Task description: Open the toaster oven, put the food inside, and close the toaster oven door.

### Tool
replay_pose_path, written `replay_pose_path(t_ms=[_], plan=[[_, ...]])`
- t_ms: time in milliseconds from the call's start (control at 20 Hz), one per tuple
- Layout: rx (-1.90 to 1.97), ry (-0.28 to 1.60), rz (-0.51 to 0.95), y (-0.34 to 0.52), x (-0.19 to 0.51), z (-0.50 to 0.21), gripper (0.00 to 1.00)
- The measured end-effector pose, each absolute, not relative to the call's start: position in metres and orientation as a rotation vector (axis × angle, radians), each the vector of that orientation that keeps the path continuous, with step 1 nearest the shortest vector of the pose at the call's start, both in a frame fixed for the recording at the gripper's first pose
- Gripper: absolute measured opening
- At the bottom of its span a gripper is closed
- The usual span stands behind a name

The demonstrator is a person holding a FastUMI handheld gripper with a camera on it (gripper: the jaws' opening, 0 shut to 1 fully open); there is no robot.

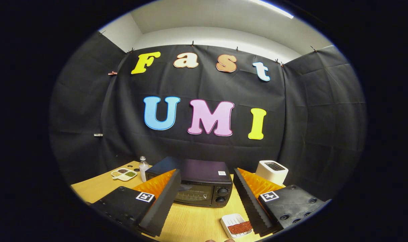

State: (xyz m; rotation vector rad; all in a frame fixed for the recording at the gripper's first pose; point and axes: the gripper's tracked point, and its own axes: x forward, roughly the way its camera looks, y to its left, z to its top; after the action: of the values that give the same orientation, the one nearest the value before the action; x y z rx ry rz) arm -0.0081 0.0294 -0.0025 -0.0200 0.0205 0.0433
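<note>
Gripper view: black toaster oven (198, 188), door closed, two knobs; tongs (204, 205) apart, empty; food tray (236, 226) near right finger

The gripper (204, 201) has two long wedge-shaped fingers (161, 205) with ridged, sawtooth inner faces and flat foam-like pads along the inside edges. Each finger sits on a broad, dark, matte base plate with round screw heads, perhaps four a side. A small square black-and-white marker tag (145, 197) is fixed on each base plate.
</note>
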Motion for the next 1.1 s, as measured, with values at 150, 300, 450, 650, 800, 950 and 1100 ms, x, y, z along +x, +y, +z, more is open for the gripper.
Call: replay_pose_path(t_ms=[150,300,450,650,800,950,1100], plan=[[-0.022,0.021,0.051,0.034,-0.01,-0.002,0.97],[-0.019,0.029,0.057,0.036,-0.013,-0.005,0.97],[-0.023,0.03,0.063,0.036,-0.012,-0.006,0.97],[-0.021,0.04,0.07,0.038,-0.01,-0.011,0.97],[-0.013,0.044,0.082,0.043,-0.007,-0.013,0.97],[-0.031,0.051,0.109,0.053,0.0,-0.022,0.97],[-0.047,0.08,0.139,0.067,0.011,-0.038,0.97]])
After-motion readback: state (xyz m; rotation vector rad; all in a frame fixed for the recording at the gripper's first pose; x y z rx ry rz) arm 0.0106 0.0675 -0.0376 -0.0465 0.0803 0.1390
